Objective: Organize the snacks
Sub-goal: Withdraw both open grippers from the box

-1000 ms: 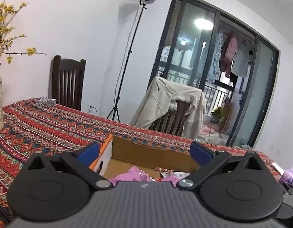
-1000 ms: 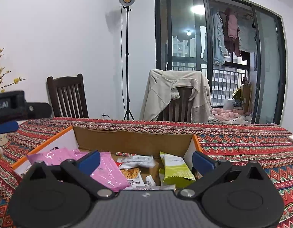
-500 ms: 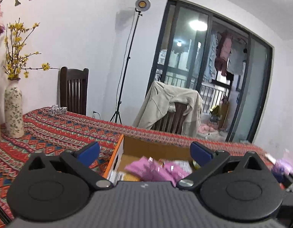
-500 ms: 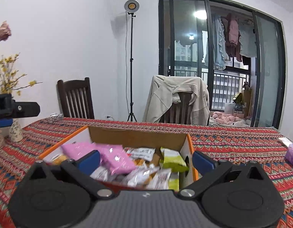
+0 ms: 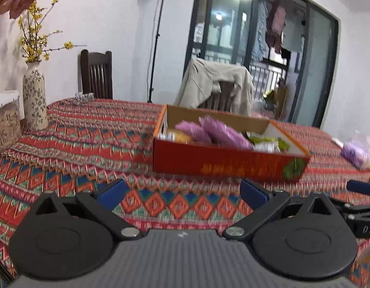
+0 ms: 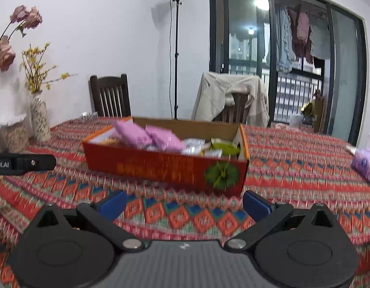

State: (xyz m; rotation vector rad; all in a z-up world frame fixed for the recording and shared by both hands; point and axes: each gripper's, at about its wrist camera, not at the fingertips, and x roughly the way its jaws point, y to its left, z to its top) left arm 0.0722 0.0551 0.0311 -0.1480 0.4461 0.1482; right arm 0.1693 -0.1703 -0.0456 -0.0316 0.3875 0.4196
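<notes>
A red and orange cardboard box [image 5: 223,162] [image 6: 165,168] sits on the patterned tablecloth. It holds pink snack packets [image 5: 220,132] [image 6: 146,135], green packets [image 6: 224,146] and several white ones. My left gripper [image 5: 182,192] is open and empty, over the cloth in front of the box. My right gripper [image 6: 183,202] is open and empty, also in front of the box. Each gripper shows at the edge of the other's view, the right one [image 5: 362,188] and the left one [image 6: 24,163].
A patterned vase [image 5: 35,97] with yellow flowers and a jar [image 5: 5,120] stand at the table's left. A purple packet [image 6: 364,165] lies at the right. Two chairs [image 6: 110,96] stand behind the table, one draped with a beige jacket [image 6: 230,98].
Both grippers have pulled back from over the box. The whole box now shows from the front, with cloth between it and the fingertips.
</notes>
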